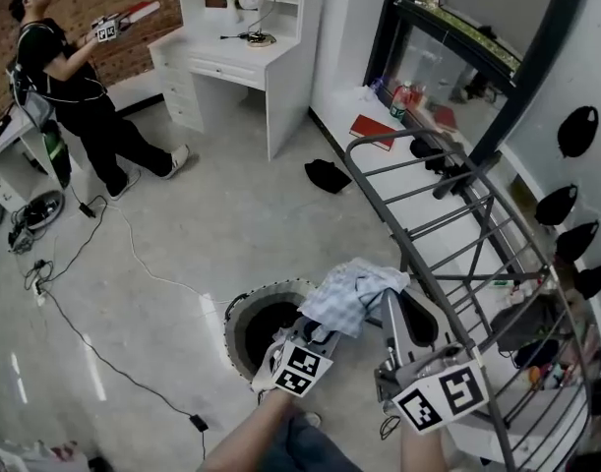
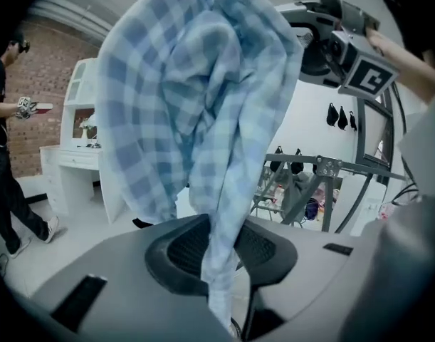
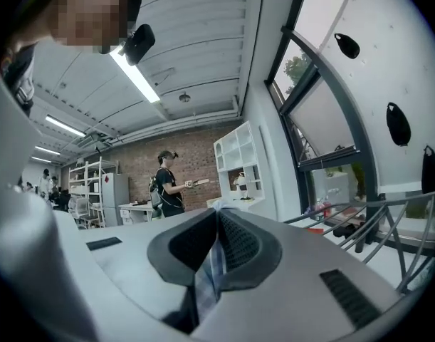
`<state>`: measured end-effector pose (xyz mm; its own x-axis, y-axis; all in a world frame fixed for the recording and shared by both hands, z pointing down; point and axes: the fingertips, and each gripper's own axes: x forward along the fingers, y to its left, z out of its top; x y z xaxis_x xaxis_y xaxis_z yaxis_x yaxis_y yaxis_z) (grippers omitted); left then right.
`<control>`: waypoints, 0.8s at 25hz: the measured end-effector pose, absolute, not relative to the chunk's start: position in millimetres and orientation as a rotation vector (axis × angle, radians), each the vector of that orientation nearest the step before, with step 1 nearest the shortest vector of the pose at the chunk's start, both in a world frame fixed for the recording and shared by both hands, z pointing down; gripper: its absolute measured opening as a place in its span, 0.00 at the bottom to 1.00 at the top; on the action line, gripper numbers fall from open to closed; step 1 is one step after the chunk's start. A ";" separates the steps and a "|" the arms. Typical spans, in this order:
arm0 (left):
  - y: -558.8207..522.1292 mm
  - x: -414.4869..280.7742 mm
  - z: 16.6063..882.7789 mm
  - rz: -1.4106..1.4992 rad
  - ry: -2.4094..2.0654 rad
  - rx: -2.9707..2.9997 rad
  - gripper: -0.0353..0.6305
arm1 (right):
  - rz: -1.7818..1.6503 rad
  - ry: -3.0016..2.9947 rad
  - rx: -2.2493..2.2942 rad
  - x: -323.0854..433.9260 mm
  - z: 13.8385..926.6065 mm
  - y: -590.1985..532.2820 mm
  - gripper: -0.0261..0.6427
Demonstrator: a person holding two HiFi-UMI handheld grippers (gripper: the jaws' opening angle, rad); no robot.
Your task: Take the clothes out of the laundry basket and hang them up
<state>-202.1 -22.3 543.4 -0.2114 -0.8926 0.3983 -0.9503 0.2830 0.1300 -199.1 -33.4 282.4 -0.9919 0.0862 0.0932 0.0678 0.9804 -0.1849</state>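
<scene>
A blue-and-white checked cloth hangs bunched between both grippers, above a round dark laundry basket on the floor. My left gripper is shut on its lower part; in the left gripper view the cloth rises from the jaws and fills the frame. My right gripper is shut on another edge, and a thin strip of cloth shows pinched between its pads. It also appears at the top right of the left gripper view. The grey drying rack stands just right of both grippers.
Another person holding grippers stands at the far left near a white desk. Cables run over the floor and a black item lies by the wall. Dark objects hang on the right wall; clutter sits under the rack.
</scene>
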 end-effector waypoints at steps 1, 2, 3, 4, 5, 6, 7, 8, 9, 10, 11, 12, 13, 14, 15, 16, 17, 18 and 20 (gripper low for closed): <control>-24.7 -198.6 539.4 0.210 -2.163 1.672 0.18 | 0.279 -3.034 -0.090 -192.3 278.8 -38.2 0.06; -26.6 -195.6 534.7 0.219 -2.160 1.685 0.12 | 0.280 -3.042 -0.059 -185.5 275.1 -44.2 0.06; -28.0 -193.1 529.0 0.225 -2.156 1.699 0.11 | 0.282 -3.051 -0.026 -178.6 271.3 -51.1 0.06; -28.6 -191.2 522.7 0.228 -2.150 1.712 0.11 | 0.283 -3.059 0.009 -171.3 267.7 -58.5 0.06; -28.4 -189.5 516.5 0.230 -2.145 1.724 0.11 | 0.284 -3.069 0.047 -163.4 264.8 -66.0 0.06; -27.3 -188.1 510.2 0.233 -2.142 1.736 0.11 | 0.285 -3.079 0.087 -154.6 262.2 -73.3 0.06; -25.8 -187.1 503.2 0.238 -2.142 1.747 0.11 | 0.288 -3.088 0.128 -145.2 259.7 -80.2 0.06; -23.9 -186.5 495.0 0.245 -2.145 1.759 0.11 | 0.290 -3.097 0.171 -135.3 257.1 -86.8 0.06; -21.8 -186.2 485.3 0.253 -2.151 1.772 0.11 | 0.286 -3.104 0.213 -125.0 254.4 -92.8 0.06; -19.7 -185.9 474.4 0.259 -2.156 1.788 0.11 | 0.278 -3.108 0.256 -114.5 251.5 -98.4 0.06; -17.8 -185.4 462.2 0.263 -2.160 1.808 0.11 | 0.270 -3.112 0.298 -103.9 248.5 -103.5 0.06; -16.4 -184.4 449.0 0.265 -2.163 1.832 0.10 | 0.264 -3.116 0.340 -93.1 245.5 -108.2 0.06; -16.0 -182.8 434.9 0.265 -2.164 1.861 0.10 | 0.259 -3.120 0.379 -82.1 242.5 -112.3 0.06; -16.5 -180.4 420.2 0.264 -2.164 1.892 0.10 | 0.252 -3.124 0.416 -70.9 239.4 -115.7 0.06; -17.9 -176.8 404.9 0.264 -2.162 1.925 0.10 | 0.241 -3.126 0.451 -59.5 236.4 -118.2 0.06; -19.9 -172.1 389.0 0.266 -2.161 1.961 0.10 | 0.226 -3.126 0.486 -47.9 233.5 -120.4 0.06; -22.9 -166.4 372.4 0.269 -2.161 2.000 0.10 | 0.210 -3.122 0.523 -36.2 230.7 -122.8 0.06; -26.9 -159.9 355.7 0.270 -2.161 2.041 0.10 | 0.196 -3.119 0.560 -24.6 227.9 -125.4 0.06; -37.6 -145.1 324.5 0.268 -2.151 2.120 0.10 | 0.182 -3.115 0.638 -1.3 222.5 -130.3 0.06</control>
<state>-145.1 -37.6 324.5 -0.0192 -0.9794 0.2010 -0.9988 0.0097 -0.0484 -1.3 -130.3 222.5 -0.9187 -0.3944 -0.0191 -0.3895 0.9131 -0.1203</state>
